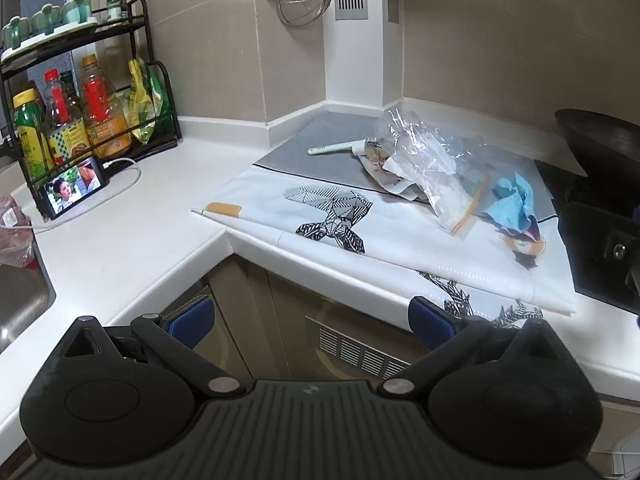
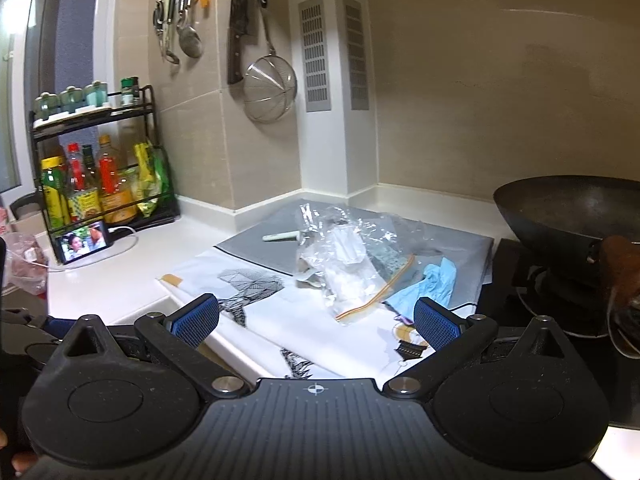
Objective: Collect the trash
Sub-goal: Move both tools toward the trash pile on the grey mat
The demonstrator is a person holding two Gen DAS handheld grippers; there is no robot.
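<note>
Nearest the lens in each wrist view is the black gripper housing, blue-padded fingers spread wide with nothing between them: the left gripper [image 1: 310,316] hangs off the counter edge above the cabinet front, and the right gripper [image 2: 316,318] hovers just short of the printed white sheet [image 1: 400,236], touching none of the litter. Read from left to right, the white counter [image 1: 132,216] carries a rack of bottles [image 1: 80,120], a phone [image 1: 76,190] propped on its side and playing video, then the sheet and a grey mat [image 1: 320,136] behind it. On these lie the pieces to be collected: a pale green pen-like stick [image 1: 332,148] on the mat, a crumpled clear zip bag [image 1: 428,164] lying over torn paper packaging [image 1: 384,176], and a bunched blue glove [image 1: 514,200] at the sheet's right side; a dark wok [image 2: 568,208] stands on the stove farther right. By this evidence, collection has not begun: every piece rests on the counter, and no bin or sack is identifiable in either view.
</note>
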